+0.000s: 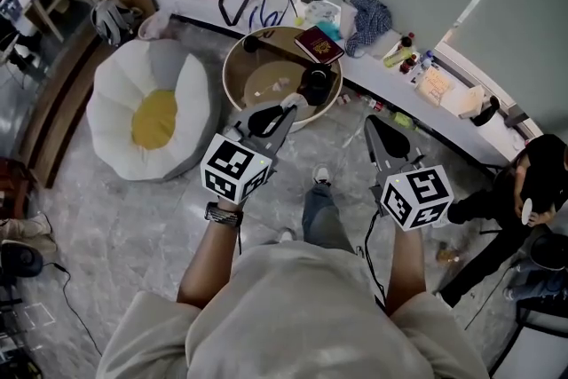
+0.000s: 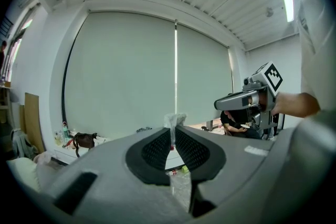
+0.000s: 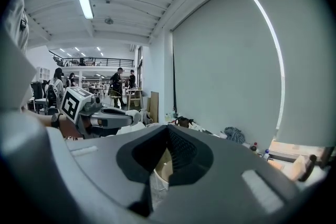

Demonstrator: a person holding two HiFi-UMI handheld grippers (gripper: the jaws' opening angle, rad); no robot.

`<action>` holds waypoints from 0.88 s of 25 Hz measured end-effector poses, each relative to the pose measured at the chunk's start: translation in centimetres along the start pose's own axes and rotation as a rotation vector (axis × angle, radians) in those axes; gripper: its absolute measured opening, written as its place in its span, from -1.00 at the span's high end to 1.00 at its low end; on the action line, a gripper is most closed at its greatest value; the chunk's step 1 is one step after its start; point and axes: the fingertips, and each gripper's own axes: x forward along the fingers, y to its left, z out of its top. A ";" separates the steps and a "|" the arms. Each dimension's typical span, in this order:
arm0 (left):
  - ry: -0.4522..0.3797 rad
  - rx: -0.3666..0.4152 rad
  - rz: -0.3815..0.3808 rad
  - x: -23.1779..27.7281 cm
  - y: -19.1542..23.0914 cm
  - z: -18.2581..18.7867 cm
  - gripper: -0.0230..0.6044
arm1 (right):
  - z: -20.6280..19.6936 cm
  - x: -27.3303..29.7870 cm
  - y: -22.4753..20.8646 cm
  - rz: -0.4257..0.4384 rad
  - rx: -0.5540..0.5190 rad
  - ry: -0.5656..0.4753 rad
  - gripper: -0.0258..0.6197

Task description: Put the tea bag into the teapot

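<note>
My left gripper (image 1: 291, 105) is held up over the near rim of a round low table (image 1: 238, 67), shut on a small white tea bag (image 1: 299, 99). In the left gripper view the tea bag (image 2: 175, 120) sticks up from between the closed pads, and the gripper (image 2: 173, 132) points at the window blind. A black teapot (image 1: 317, 84) stands on the table just beyond the tea bag. My right gripper (image 1: 375, 125) hovers to the right of the table, shut with nothing in it; its pads (image 3: 174, 143) meet at the tips.
A dark red booklet (image 1: 318, 44) lies on the table's far rim. A white flower-shaped cushion (image 1: 155, 115) with a yellow centre sits on the floor at left. A cluttered window ledge (image 1: 382, 75) runs behind. A person (image 1: 532, 182) sits at the right.
</note>
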 end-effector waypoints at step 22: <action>0.067 -0.004 0.020 10.4 4.5 -1.5 0.82 | -2.0 7.6 -10.2 0.041 0.037 0.039 0.90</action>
